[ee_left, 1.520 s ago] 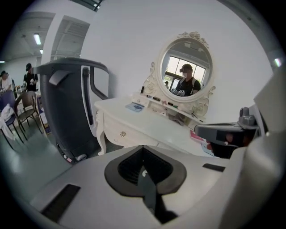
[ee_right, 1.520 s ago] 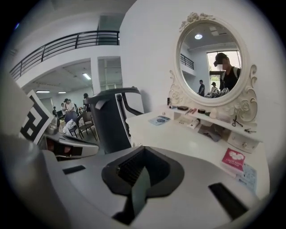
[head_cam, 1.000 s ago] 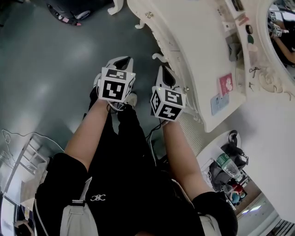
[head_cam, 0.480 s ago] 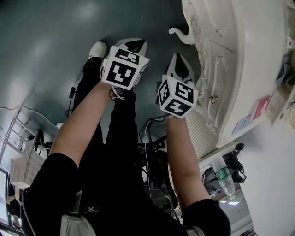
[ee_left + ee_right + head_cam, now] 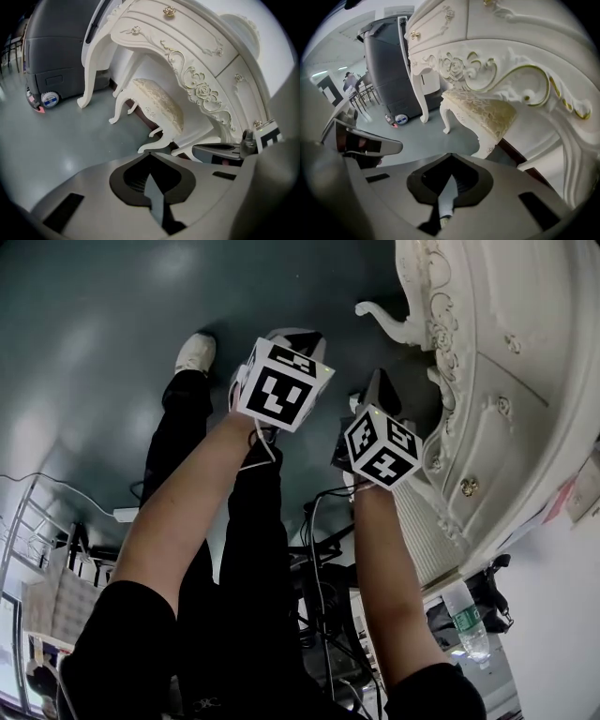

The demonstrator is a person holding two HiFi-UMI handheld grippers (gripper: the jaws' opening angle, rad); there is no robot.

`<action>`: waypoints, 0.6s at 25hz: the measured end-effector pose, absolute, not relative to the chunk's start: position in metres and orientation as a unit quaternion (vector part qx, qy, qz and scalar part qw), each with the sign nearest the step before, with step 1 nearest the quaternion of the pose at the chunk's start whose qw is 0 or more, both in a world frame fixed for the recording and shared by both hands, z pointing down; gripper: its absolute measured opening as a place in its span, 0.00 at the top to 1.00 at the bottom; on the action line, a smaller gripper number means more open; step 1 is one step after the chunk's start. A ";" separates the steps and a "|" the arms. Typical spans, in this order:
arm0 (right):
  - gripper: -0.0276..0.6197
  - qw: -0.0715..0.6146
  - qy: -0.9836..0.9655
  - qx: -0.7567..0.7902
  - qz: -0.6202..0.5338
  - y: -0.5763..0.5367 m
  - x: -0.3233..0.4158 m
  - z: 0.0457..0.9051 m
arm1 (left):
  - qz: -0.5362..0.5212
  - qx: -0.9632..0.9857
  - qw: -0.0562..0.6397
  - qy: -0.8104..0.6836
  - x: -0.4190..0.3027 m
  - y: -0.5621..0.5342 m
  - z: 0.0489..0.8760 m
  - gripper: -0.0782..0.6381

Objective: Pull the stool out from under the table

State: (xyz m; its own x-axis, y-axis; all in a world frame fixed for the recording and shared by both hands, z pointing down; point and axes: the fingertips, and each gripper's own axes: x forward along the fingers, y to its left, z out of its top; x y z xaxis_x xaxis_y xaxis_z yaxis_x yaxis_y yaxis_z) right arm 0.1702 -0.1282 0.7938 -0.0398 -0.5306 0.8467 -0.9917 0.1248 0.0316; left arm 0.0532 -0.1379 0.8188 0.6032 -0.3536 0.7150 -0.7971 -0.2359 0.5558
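The stool [image 5: 157,105] has a cream patterned cushion and white curved legs. It stands tucked under the ornate white table [image 5: 197,56]; in the right gripper view the stool [image 5: 480,115] is just ahead, beneath the table's carved apron [image 5: 497,70]. The table [image 5: 506,381] hides the stool in the head view. My left gripper [image 5: 298,341] and right gripper [image 5: 379,388] hang side by side above the floor in front of the table. Both are shut with nothing in them, the left gripper [image 5: 151,158] and right gripper [image 5: 450,158] each pointing toward the stool, apart from it.
A large dark grey machine [image 5: 61,51] stands on the floor left of the table. The person's legs and a white shoe [image 5: 195,352] are below the grippers. Cables [image 5: 319,549] lie near the feet, and a water bottle [image 5: 466,620] sits at lower right.
Both grippers have moved forward and nearer the table's carved front. The tabletop and mirror have slid out of the head view.
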 end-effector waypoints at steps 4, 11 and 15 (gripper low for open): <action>0.95 0.365 -0.642 0.594 0.319 -0.126 0.178 0.797 | 0.167 0.745 0.535 -0.361 0.069 -0.147 0.826 0.89; 0.95 0.361 -0.643 0.583 0.341 -0.123 0.168 0.802 | -0.082 0.686 0.642 -0.332 0.080 -0.211 0.816 0.84; 0.95 0.370 -0.640 0.573 0.355 -0.121 0.165 0.807 | -0.078 0.706 0.623 -0.327 0.095 -0.238 0.823 0.74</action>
State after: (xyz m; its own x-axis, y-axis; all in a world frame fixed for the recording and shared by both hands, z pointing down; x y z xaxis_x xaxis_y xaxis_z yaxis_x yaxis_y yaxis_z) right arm 0.1646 -0.1209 0.8070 -0.0703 -0.4703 0.8797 -0.9953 0.0920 -0.0303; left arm 0.0951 -0.2380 0.8234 0.7734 -0.5600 0.2970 -0.3651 -0.0105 0.9309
